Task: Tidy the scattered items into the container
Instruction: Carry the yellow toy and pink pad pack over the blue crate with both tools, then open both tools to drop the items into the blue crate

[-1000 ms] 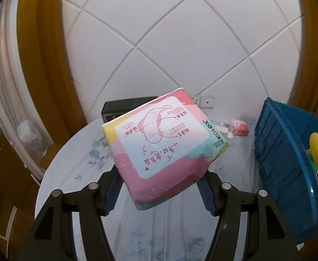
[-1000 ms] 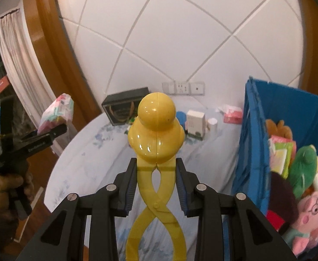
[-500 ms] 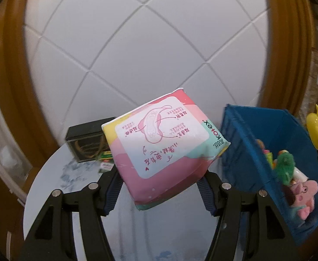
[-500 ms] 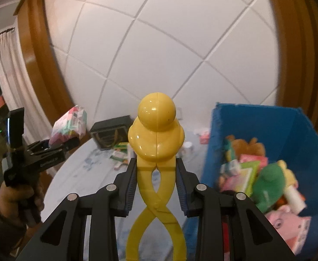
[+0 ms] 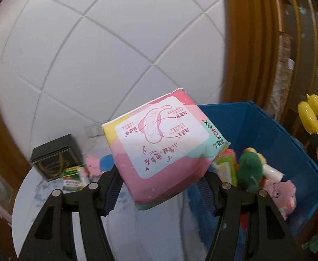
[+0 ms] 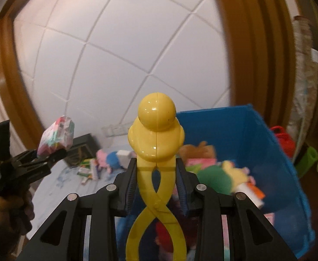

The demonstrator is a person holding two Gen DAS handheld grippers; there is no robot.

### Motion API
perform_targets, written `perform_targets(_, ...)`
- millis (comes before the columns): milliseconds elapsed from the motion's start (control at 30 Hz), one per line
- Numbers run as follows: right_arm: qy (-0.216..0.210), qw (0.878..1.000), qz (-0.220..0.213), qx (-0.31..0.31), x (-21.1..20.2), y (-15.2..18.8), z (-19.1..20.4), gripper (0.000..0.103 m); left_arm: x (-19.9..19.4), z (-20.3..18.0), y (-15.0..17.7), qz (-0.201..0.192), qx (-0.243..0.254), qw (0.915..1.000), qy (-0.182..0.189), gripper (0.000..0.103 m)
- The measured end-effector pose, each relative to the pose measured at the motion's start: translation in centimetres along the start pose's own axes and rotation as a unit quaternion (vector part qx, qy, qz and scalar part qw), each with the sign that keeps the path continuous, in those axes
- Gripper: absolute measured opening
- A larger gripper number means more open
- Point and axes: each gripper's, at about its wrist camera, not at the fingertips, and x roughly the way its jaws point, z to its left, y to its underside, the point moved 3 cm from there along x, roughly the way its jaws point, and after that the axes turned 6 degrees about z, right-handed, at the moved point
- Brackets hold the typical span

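Left gripper (image 5: 161,184) clamps the pink pad pack (image 5: 163,148) and right gripper (image 6: 156,184) pinches the yellow duck tongs (image 6: 156,134), both raised beside the blue bin (image 6: 267,134), probably for dropping in

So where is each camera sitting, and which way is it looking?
Left wrist: rides the left gripper, looking along its fingers at the pink pack it clamps, the blue bin beyond; only its own fingers show.
Right wrist: rides the right gripper, looking past the yellow duck tongs it clamps toward the bin; the person's left hand shows.
Shared: the bin, pack, tongs, black box and green plush.
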Motion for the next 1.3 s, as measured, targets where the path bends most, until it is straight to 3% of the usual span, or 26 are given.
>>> perform_targets(467, 0.061, 0.997, -0.012, 0.046, -1.6, 0.1, -9.8, 0.033, 0.7, -14.4, -2.5, -0.004, 0.083, 0.9922, 0.093, 0.062)
perform_targets(700, 0.076, 0.995, -0.006, 0.058, -1.9, 0.5, -12.9, 0.033, 1.3, -17.1, -2.6, 0.004, 0.100, 0.9885, 0.113, 0.062)
perform_targets(800, 0.077, 0.995, -0.007, 0.060, -2.0, 0.5, -13.4, 0.033, 2.2, -17.4, -2.7, 0.020, 0.082, 0.9854, 0.148, 0.065)
perform_targets(833, 0.079, 0.995, -0.009, 0.060, -2.0, 0.5, -13.5, 0.035, 2.6, -17.4, -2.8, 0.030, 0.076, 0.9841, 0.158, 0.075)
perform_targets(867, 0.084, 0.995, -0.013, 0.058, -2.0, 0.3, -13.5, 0.059, 3.1, -17.3, -2.7, 0.040, 0.073, 0.9839, 0.158, 0.093)
perform_targets(900, 0.091, 0.994, -0.016, 0.056, -1.9, 0.2, -13.5, 0.082, 3.3, -17.2, -2.6, 0.044, 0.073, 0.9846, 0.153, 0.101)
perform_targets(933, 0.097, 0.993, -0.021, 0.057, -2.0, 0.1, -13.7, 0.098, 3.4, -16.8, -2.4, 0.044, 0.076, 0.9857, 0.144, 0.103)
perform_targets(967, 0.097, 0.993, -0.029, 0.058, -2.0, 0.1, -13.7, 0.103, 3.6, -16.4, -2.2, 0.047, 0.079, 0.9871, 0.131, 0.103)
perform_targets(1300, 0.075, 0.995, -0.024, 0.058, 0.6, -0.7, -12.3, 0.103, 4.3, -10.0, -1.3, 0.054, 0.043, 0.9933, 0.092, 0.103)
